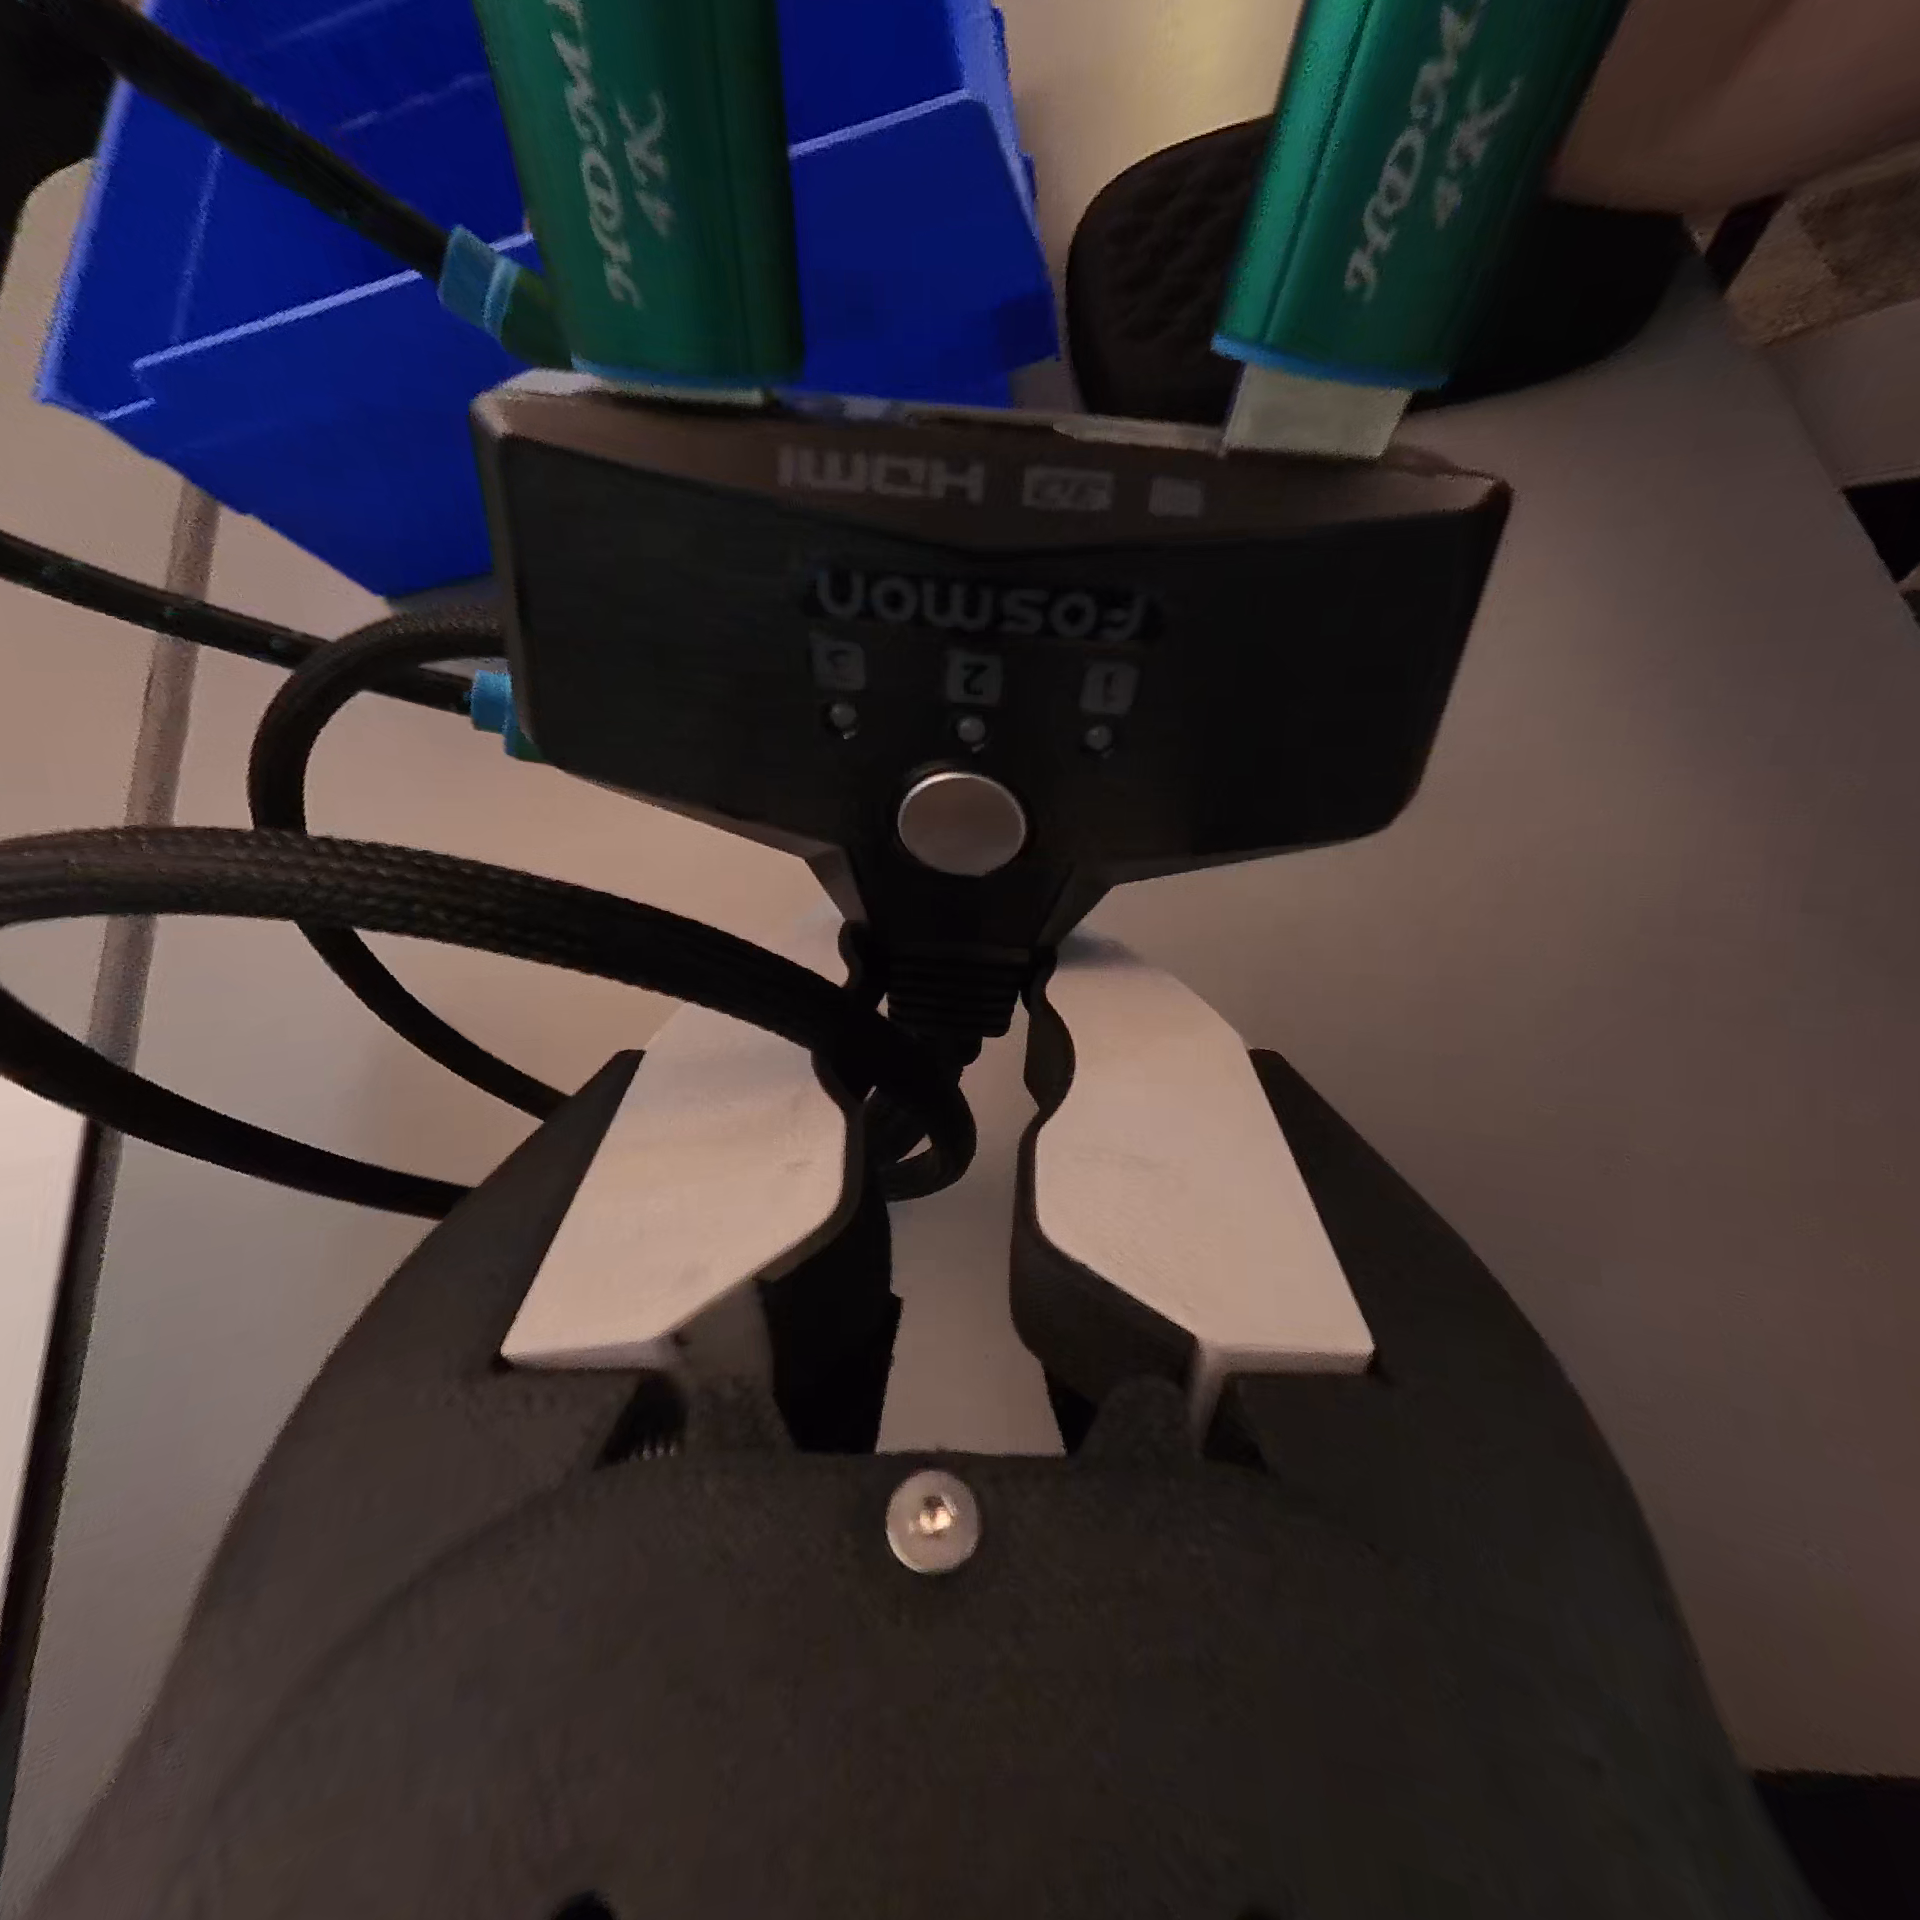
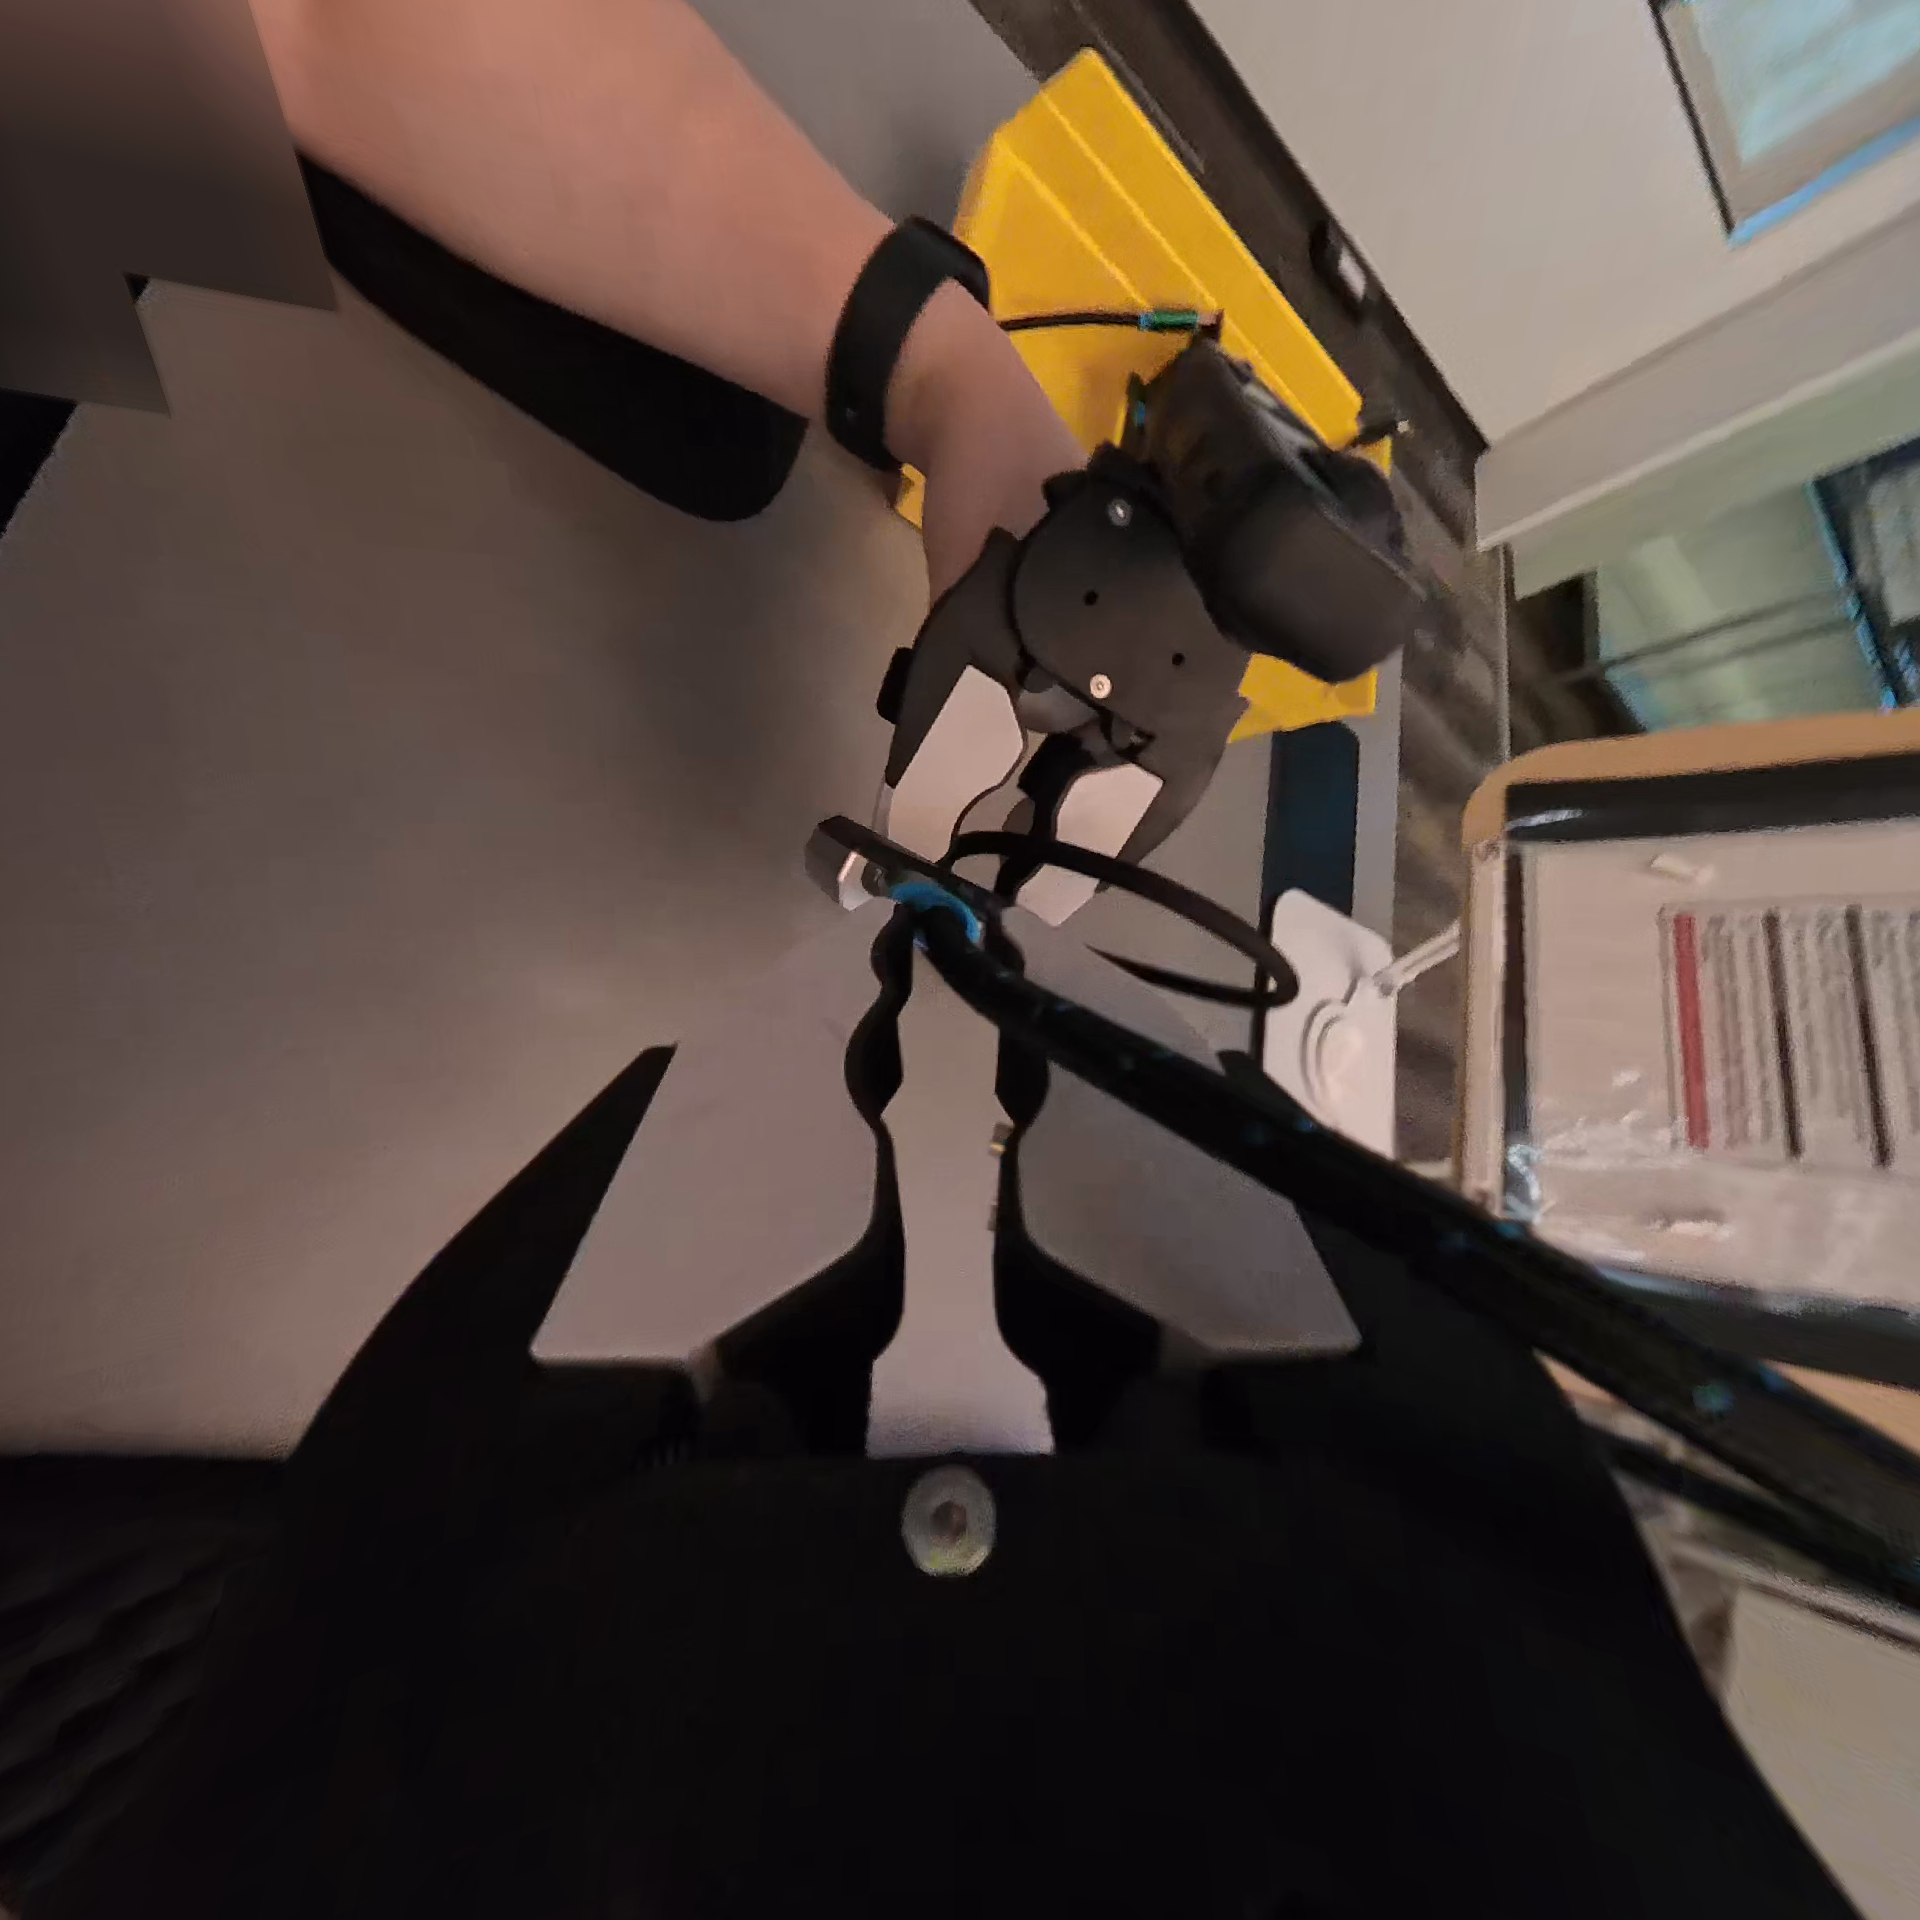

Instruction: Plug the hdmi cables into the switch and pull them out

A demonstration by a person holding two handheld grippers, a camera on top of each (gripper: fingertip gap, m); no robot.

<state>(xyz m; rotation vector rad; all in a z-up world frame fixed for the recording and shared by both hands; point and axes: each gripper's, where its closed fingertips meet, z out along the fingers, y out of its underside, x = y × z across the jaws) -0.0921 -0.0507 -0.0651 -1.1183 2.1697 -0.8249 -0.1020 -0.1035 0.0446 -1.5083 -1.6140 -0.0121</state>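
Your left gripper (image 1: pixel 951 997) is clamped on the switch (image 1: pixel 987 634) neck; ports face away. Your right gripper (image 2: pixel 940 935) clamps a green plug (image 1: pixel 1382 208) tilted at its port. Blue bin (image 1: pixel 260 343) beyond: contents unclear.

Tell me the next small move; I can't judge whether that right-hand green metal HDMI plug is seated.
Probably straighten the right-hand green metal HDMI plug and press it in: it leans, bare tip showing above the black HDMI switch, which the left gripper clamps by its tail; the left-hand green plug sits flush.

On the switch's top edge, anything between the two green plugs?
Left wrist view: only the switch's own edge between seated left plug and half-out right plug; blue bin behind.
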